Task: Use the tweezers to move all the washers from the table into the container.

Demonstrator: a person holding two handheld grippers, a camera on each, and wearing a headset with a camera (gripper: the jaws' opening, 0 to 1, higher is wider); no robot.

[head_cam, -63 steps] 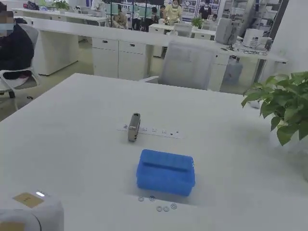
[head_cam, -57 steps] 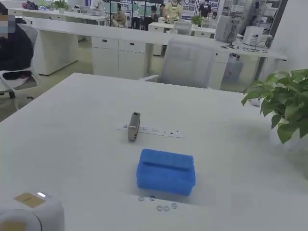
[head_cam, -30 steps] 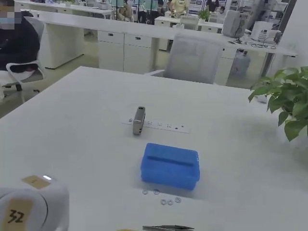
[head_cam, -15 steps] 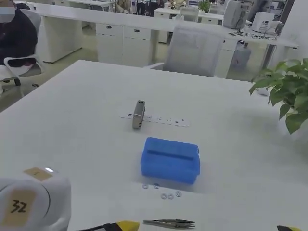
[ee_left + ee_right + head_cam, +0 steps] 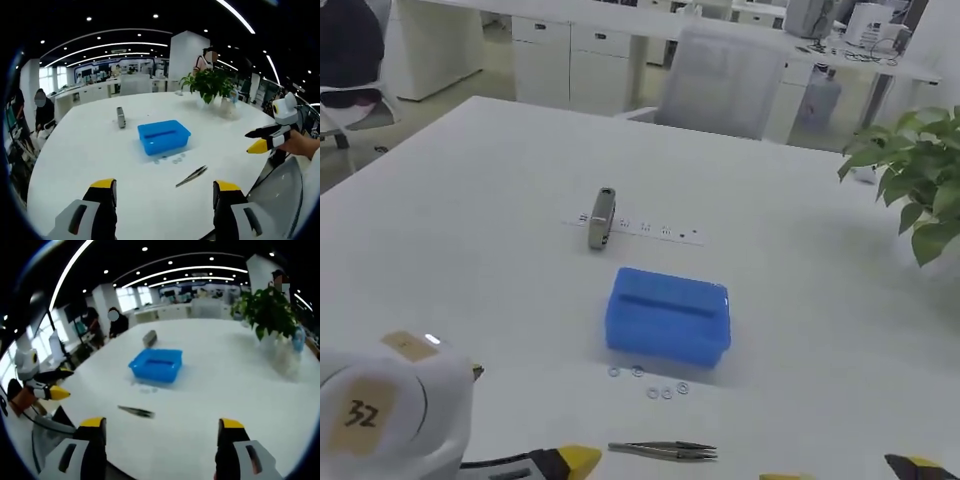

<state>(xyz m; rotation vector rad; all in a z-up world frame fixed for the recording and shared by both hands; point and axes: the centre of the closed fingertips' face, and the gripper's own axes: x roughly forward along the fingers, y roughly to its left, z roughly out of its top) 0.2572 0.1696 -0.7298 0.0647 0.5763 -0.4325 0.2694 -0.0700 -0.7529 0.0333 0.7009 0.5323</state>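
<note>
Holds left gripper (image 5: 165, 185) and right gripper (image 5: 161, 422) low at the near edge of the counter (image 5: 470, 260), jaws wide apart, gripping nothing. Sees the tweezers (image 5: 663, 450) flat between them, long axis roughly crosswise to both, just beside the left's yellow tip and well apart from the right; tips perhaps leftward, too small to be sure. Favours a left pickup. Finds the washers (image 5: 650, 383) loose farther on, just before the blue container (image 5: 668, 315).
</note>
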